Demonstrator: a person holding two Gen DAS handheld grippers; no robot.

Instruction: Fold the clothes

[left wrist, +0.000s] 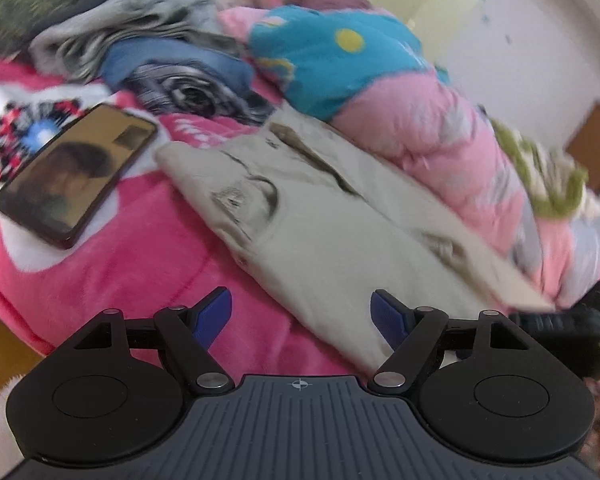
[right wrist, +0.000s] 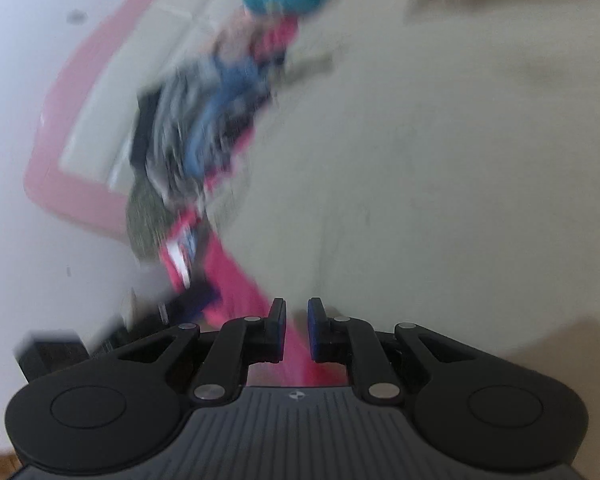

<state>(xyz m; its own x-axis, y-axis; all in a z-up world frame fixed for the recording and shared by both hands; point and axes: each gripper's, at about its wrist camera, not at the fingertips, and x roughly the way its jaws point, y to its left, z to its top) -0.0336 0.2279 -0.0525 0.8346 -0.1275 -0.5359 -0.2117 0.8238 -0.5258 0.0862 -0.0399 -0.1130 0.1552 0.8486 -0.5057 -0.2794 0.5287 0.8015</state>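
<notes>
A beige garment (left wrist: pixel 340 248) lies partly folded on the pink blanket (left wrist: pixel 112 272), with a dark print on its top. My left gripper (left wrist: pixel 302 316) hovers over its near edge, open, its blue pads apart and nothing between them. The garment's upper layer runs right to my right gripper (left wrist: pixel 572 328) at the frame's edge. In the blurred right wrist view, the right gripper (right wrist: pixel 297 308) has its jaws nearly together, apparently pinching the edge of the beige garment (right wrist: pixel 440 160), which fills the right side of the view.
A phone (left wrist: pixel 76 176) lies on the blanket at left. Behind it sits a pile of crumpled clothes (left wrist: pixel 148 48). A pink and blue quilt (left wrist: pixel 380 80) is bunched along the right. The bed's edge and wooden floor (left wrist: pixel 0 344) show at lower left.
</notes>
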